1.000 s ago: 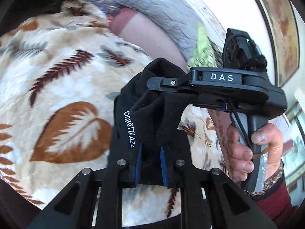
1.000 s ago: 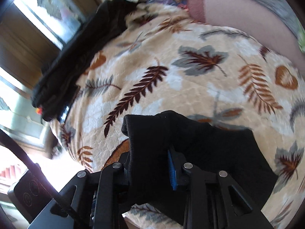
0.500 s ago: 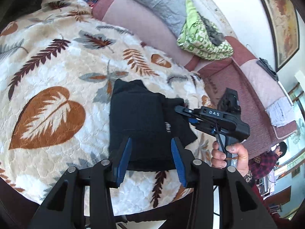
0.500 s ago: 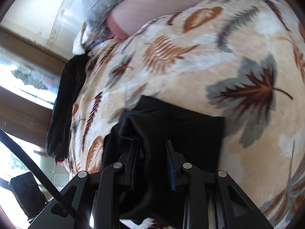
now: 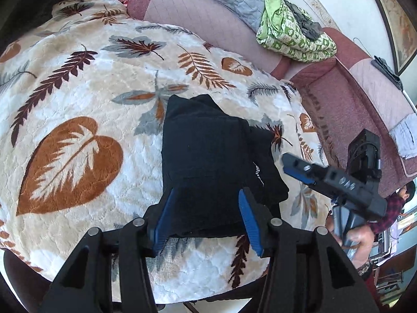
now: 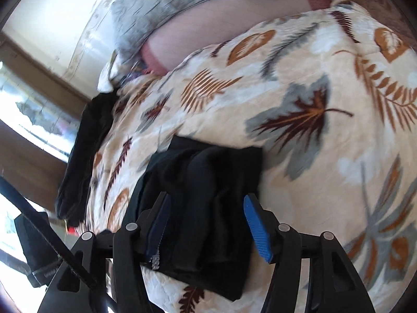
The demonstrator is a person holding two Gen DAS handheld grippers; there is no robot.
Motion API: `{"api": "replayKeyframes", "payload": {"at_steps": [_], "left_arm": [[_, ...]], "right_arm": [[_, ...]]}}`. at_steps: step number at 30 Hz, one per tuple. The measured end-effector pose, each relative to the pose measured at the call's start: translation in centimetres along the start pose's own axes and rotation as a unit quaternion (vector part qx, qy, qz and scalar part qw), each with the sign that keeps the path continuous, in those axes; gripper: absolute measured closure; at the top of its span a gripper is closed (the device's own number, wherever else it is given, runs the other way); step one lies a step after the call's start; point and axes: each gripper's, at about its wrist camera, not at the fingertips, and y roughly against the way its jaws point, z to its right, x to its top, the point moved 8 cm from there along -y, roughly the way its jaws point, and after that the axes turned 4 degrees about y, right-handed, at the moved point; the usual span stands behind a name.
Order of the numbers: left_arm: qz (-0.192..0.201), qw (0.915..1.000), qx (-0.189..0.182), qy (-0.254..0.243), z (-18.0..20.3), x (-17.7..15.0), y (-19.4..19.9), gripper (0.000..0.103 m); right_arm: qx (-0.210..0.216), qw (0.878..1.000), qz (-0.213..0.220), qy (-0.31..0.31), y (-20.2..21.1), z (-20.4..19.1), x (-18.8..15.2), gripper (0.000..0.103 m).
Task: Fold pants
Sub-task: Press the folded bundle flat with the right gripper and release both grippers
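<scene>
The black pants (image 5: 206, 156) lie folded into a compact rectangle on the leaf-patterned blanket (image 5: 78, 83). They also show in the right wrist view (image 6: 206, 182). My left gripper (image 5: 206, 219) is open and empty, held above the bundle's near edge. My right gripper (image 6: 206, 224) is open and empty, its blue pads apart over the bundle's near edge. The right gripper also shows in the left wrist view (image 5: 299, 169), just right of the pants, held by a hand.
A dark garment (image 6: 86, 156) lies along the blanket's far left edge. A pink sofa back (image 5: 195, 18) with a grey cover and a green patterned cloth (image 5: 292, 34) runs behind. A window (image 6: 31, 120) is at the left.
Both grippers let go of the pants and opened. The left opened first and drew back; the right opened in the last half second. The folded bundle now rests flat on the blanket.
</scene>
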Motion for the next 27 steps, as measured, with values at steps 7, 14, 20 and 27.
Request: {"api": "replayKeyframes", "payload": {"at_steps": [7,14,20,27], "left_arm": [[0.011,0.9998,0.014,-0.008,0.0,0.2,1.0,0.049],[0.004,0.9996,0.018,-0.023,0.8,1.4,0.0,0.047],[-0.031,0.9979,0.022,-0.051,1.9,0.6,-4.5,0.043],[-0.021,0.9967,0.053,-0.058,0.8,-0.4,-5.6,0.040]], "right_arm": [[-0.058,0.993,-0.042,0.090,-3.0,-2.7,-3.4,0.089],[-0.068,0.996,-0.005,0.055,0.0,-0.4,-3.4,0.093],[-0.079,0.996,-0.016,0.044,-0.9,1.1,-4.3,0.092],[-0.108,0.994,-0.006,0.032,-0.2,2.3,-3.9,0.073]]}}
